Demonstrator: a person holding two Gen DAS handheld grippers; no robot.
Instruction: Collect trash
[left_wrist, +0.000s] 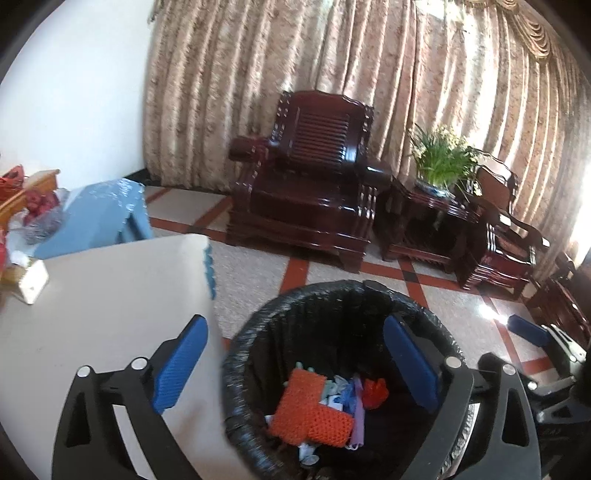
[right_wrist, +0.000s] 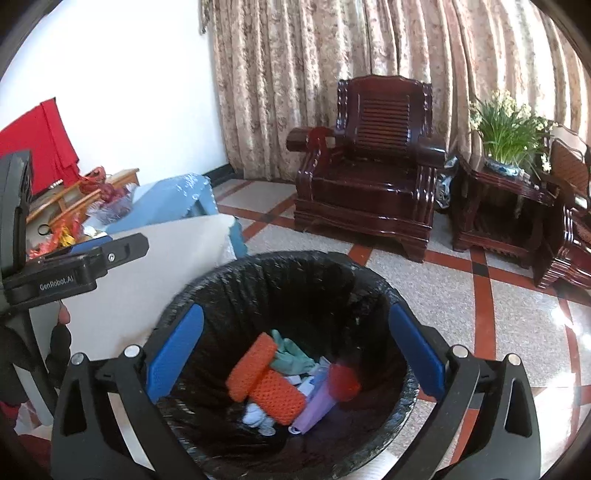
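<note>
A round bin lined with a black bag stands on the floor beside a white table. Inside lie orange foam netting, a red scrap, purple and pale blue bits. My left gripper is open and empty, its left finger over the table edge, its right finger over the bin. My right gripper is open and empty above the bin mouth. The right gripper's blue pad also shows in the left wrist view.
Dark wooden armchair, side table with a potted plant and a second chair stand by the curtain. A blue-covered table and cluttered shelf are at left. A small white box lies on the white table.
</note>
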